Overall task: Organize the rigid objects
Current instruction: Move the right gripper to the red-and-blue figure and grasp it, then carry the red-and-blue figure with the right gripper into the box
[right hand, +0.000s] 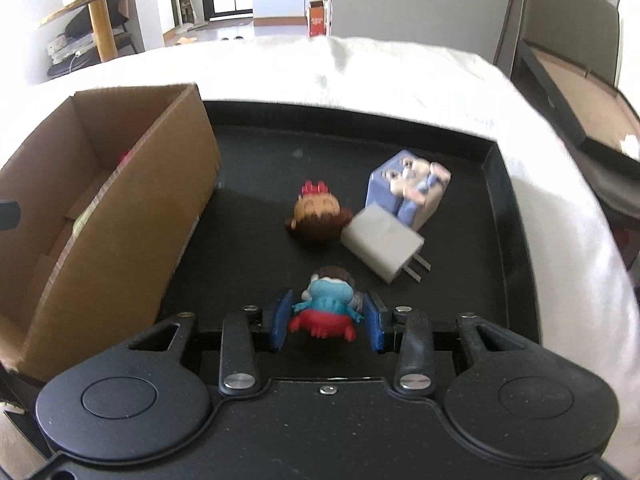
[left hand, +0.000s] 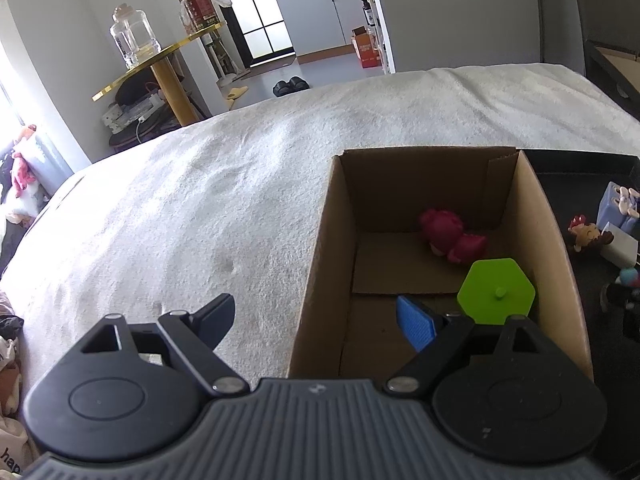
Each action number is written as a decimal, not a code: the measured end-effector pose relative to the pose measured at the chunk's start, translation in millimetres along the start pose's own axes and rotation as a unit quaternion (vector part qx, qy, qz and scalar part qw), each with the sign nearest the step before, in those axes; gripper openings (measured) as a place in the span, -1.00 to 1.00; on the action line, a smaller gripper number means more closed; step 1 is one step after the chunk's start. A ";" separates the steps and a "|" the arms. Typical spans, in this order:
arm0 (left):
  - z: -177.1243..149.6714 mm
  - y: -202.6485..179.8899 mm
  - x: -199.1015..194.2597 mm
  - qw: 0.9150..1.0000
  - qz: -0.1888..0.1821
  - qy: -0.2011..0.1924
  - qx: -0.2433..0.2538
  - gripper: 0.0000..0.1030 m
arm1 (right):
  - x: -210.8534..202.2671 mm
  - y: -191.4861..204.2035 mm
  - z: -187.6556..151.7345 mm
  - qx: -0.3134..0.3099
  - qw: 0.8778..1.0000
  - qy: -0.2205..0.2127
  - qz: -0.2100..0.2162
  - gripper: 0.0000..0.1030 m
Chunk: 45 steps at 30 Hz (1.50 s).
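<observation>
White blanket (left hand: 200,200) under cardboard box (left hand: 324,280), black tray (right hand: 504,208), kitchen behind

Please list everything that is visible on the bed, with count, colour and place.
cardboard box: 1, brown, open, on the tray's left part
pink figurine: 1, lying inside the box
green hexagonal piece: 1, inside the box, near side
black tray: 1, on the white blanket
brown-haired figurine: 1, tray middle
white plug adapter: 1, right of it
lavender block with figure: 1, behind the adapter
blue-and-red figurine: 1, between right gripper pads
left gripper: open, empty
right gripper: shut on the figurine
</observation>
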<state>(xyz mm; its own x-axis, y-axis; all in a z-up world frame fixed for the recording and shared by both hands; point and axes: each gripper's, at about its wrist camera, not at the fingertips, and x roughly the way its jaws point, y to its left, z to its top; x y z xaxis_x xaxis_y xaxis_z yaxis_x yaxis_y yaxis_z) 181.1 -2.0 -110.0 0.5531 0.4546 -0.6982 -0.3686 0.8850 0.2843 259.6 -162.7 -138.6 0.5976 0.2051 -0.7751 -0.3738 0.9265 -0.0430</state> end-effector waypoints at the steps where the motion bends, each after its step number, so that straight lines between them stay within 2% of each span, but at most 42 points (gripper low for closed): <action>1: 0.0 0.6 -0.4 1.000 -0.001 0.000 -0.001 0.69 | -2.0 0.2 3.4 -0.001 1.000 -0.004 0.000 -0.27; 31: -3.2 14.3 -1.1 0.999 -0.039 -0.007 -0.026 0.68 | -44.5 33.9 56.9 -0.022 0.994 -0.101 0.043 -0.27; 39: -6.1 18.7 -3.0 0.998 -0.050 -0.016 -0.031 0.67 | -54.5 49.2 70.6 -0.032 0.989 -0.130 0.067 -0.27; 42: -8.1 23.7 -2.2 0.997 -0.060 -0.016 -0.041 0.57 | -54.7 58.5 73.4 -0.038 0.987 -0.132 0.085 -0.27; 43: -9.4 26.2 -1.8 0.997 -0.066 -0.018 -0.047 0.45 | -54.2 62.0 73.8 -0.041 0.986 -0.131 0.090 -0.26; 44: -10.3 27.8 -1.1 0.996 -0.071 -0.017 -0.049 0.23 | -53.9 65.1 74.4 -0.044 0.986 -0.130 0.095 -0.27; 45: -10.6 28.9 0.4 0.996 -0.075 -0.014 -0.051 0.13 | -53.0 69.2 74.8 -0.048 0.985 -0.129 0.101 -0.26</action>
<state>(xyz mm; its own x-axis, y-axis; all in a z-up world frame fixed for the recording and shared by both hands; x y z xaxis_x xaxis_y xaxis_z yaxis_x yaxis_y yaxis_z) 162.8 22.7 -109.0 0.6271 0.3225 -0.7090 -0.3535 0.9290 0.1099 255.1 -85.9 -53.4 0.6603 0.4667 -0.5883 -0.5608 0.8275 0.0271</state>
